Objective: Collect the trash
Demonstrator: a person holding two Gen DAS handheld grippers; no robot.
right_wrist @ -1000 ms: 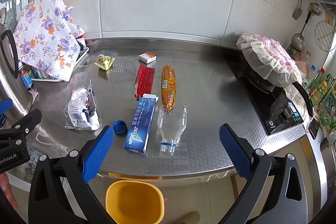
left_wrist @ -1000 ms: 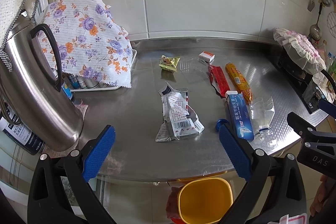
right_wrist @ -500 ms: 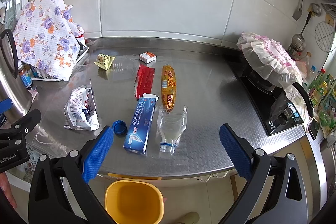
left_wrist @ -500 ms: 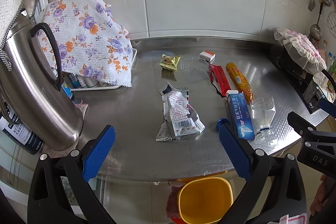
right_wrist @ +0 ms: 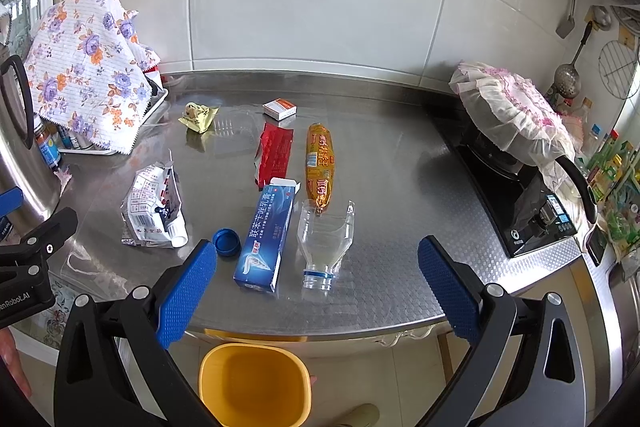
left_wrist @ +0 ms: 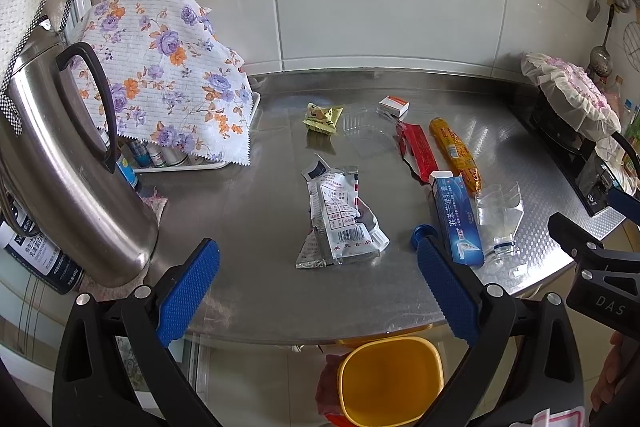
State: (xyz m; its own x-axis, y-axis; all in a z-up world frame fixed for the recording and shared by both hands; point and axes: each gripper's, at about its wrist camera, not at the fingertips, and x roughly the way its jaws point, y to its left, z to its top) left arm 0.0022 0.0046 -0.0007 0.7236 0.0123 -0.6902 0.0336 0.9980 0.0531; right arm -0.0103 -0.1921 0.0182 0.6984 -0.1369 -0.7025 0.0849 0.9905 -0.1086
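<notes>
Trash lies on the steel counter point(left_wrist: 256, 211): a silver foil wrapper point(left_wrist: 340, 223) point(right_wrist: 154, 211), a blue toothpaste box point(left_wrist: 456, 219) point(right_wrist: 268, 239), a blue cap point(right_wrist: 226, 244), a cut clear bottle point(right_wrist: 326, 243), an orange sausage pack point(right_wrist: 320, 163), a red wrapper point(right_wrist: 274, 153), a yellow wrapper point(left_wrist: 323, 117) and a small white box point(right_wrist: 280, 108). A yellow bin point(left_wrist: 390, 379) point(right_wrist: 256, 385) stands on the floor below the counter edge. My left gripper point(left_wrist: 318, 291) is open and empty, short of the foil wrapper. My right gripper point(right_wrist: 318, 291) is open and empty, short of the bottle.
A steel kettle point(left_wrist: 60, 163) stands at the left. A floral cloth point(left_wrist: 160, 67) covers a rack with small bottles. A gas stove with a cloth-covered pot point(right_wrist: 516, 115) is at the right. A tiled wall backs the counter.
Both grippers have drifted very slightly; the scene is almost unchanged. Nothing was taken hold of or moved.
</notes>
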